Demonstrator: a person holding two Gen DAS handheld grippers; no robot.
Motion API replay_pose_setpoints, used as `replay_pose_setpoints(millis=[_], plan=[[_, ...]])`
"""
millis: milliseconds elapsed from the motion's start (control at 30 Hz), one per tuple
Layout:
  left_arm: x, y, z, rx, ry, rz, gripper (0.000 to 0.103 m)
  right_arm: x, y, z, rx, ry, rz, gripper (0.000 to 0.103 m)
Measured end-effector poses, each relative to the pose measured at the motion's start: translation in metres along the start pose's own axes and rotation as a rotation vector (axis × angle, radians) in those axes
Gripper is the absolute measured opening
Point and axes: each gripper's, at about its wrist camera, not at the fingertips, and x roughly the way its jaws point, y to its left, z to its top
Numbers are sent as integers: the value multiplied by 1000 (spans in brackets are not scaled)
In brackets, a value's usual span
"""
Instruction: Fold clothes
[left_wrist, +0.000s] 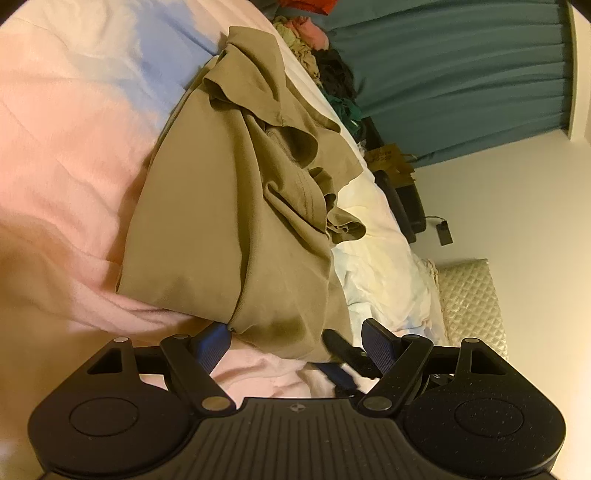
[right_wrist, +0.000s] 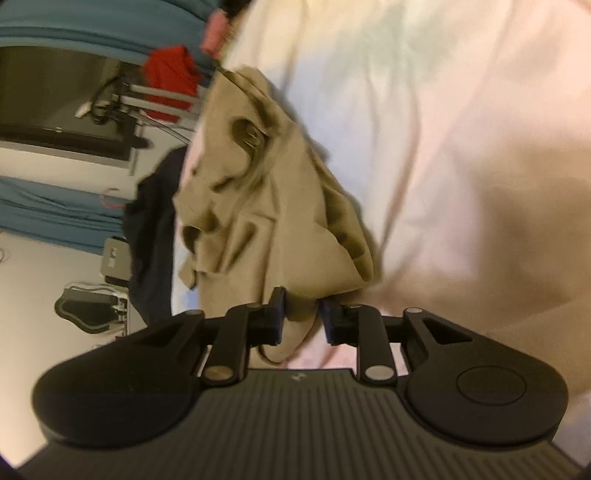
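A crumpled tan garment (left_wrist: 236, 206) lies along the bed on a pink and white blanket (left_wrist: 66, 177). My left gripper (left_wrist: 295, 343) is open at the garment's near hem, its blue pads wide apart on either side of the cloth edge and not pressing on it. Just right of that hem, the black fingers (left_wrist: 337, 347) of my other gripper show low against the blanket. In the right wrist view, my right gripper (right_wrist: 302, 318) is shut on a bunched fold of the tan garment (right_wrist: 266, 192), and the cloth hangs down between its pads.
A heap of mixed clothes (left_wrist: 325, 62) sits at the bed's far end before a teal curtain (left_wrist: 461, 74). A dark chair (left_wrist: 402, 199) and a quilted silver cushion (left_wrist: 469, 295) stand beside the bed. A dark garment (right_wrist: 155, 229) hangs off the bed's edge near a desk with a monitor (right_wrist: 62, 122).
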Motion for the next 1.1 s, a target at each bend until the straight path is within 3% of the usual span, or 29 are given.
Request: replay_pose_setpoints(millis=[100,233,333,467,633,767,833,933,1100], plan=[[6,-2,-5,-11,28,-40,79,0,0,1,-3,-13,13,28],[24,-8,-14,-41,84,-143,80,-13,13,-2,-77,-72,64,15],[44,-10,-17,-70,84,-192,82,-22,21,-4,-105,-110,111,13],[68,-2,-12,-178,41,-265,83,-32,31,-4,-140,-156,167,11],[60,6,-1,-186,-126,-200,79,-40,30,3,-131,-192,204,11],[35,13,3,-218,-292,-157,77,-39,25,7,-118,-189,186,11],[25,15,2,-236,-349,-128,69,-39,22,8,-107,-186,169,11],[19,21,-2,-278,-368,-138,58,-37,19,8,-87,-179,158,11],[20,26,-13,-311,-302,-97,43,-36,19,6,-92,-177,143,11]])
